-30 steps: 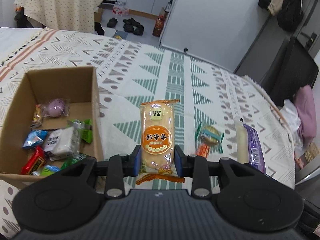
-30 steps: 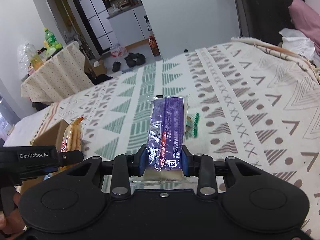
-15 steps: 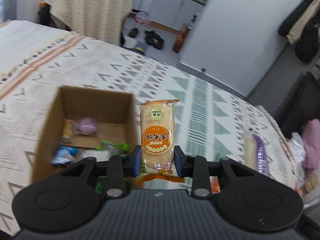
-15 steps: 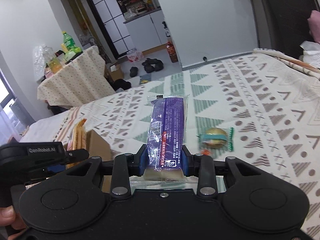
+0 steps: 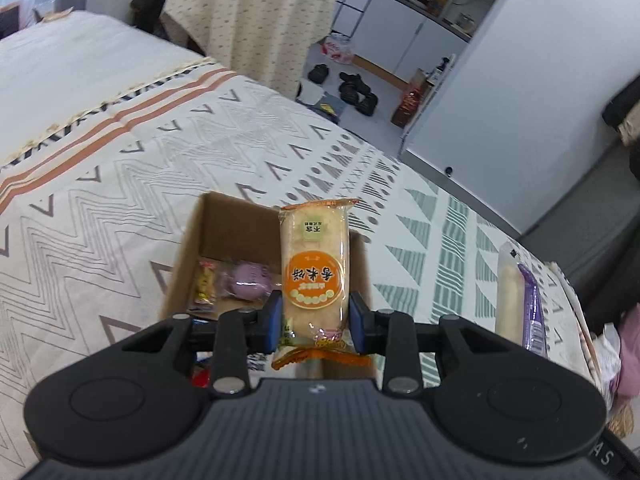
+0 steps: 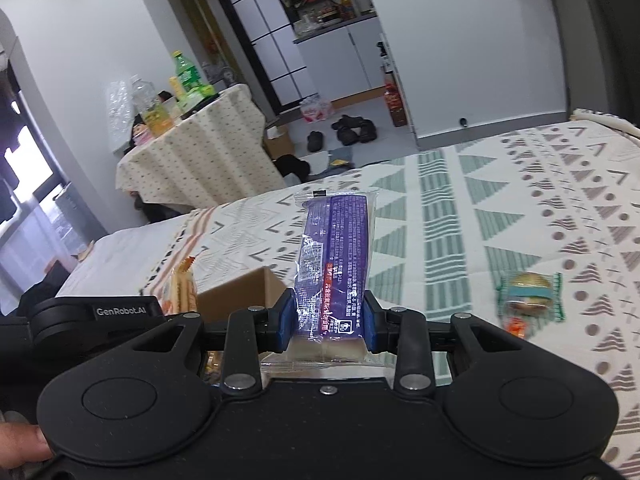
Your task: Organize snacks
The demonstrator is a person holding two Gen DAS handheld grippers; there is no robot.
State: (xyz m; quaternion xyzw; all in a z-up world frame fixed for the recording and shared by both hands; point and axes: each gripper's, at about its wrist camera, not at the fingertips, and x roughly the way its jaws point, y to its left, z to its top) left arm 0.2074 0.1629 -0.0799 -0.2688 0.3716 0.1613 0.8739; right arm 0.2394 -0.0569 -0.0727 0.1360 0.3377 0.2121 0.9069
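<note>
My left gripper is shut on an orange rice-cracker packet and holds it upright over the near right part of an open cardboard box. The box holds several wrapped snacks, among them a purple one. My right gripper is shut on a purple snack packet, held upright above the bed just right of the box; this packet also shows in the left wrist view. A small green-wrapped burger-shaped snack lies on the bedspread to the right.
The box stands on a bed with a patterned cover. Beyond the bed are a cloth-covered table with bottles, shoes on the floor, and a white wall.
Both grippers have moved left with their packets. The box has come under the left gripper and has come into the right wrist view. The burger-shaped snack has slid right.
</note>
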